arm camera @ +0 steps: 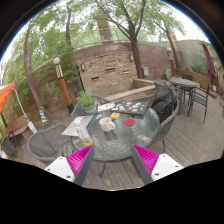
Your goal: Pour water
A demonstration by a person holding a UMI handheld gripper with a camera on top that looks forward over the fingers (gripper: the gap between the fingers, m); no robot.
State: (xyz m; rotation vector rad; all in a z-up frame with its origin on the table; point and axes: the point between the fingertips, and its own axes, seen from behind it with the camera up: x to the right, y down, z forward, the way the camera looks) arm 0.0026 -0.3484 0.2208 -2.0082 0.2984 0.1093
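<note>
Here, fingers (113, 160) gape before a cup (107, 124).

A round glass-topped table (112, 140) stands on a wooden deck (195, 140), just ahead of the fingers. On its top — a white cup (107, 124) near the middle, a red thing (128, 123) beside it, a small yellow thing (115, 115), papers (79, 126) at one side and a dark tray (131, 108) at the far edge.
</note>
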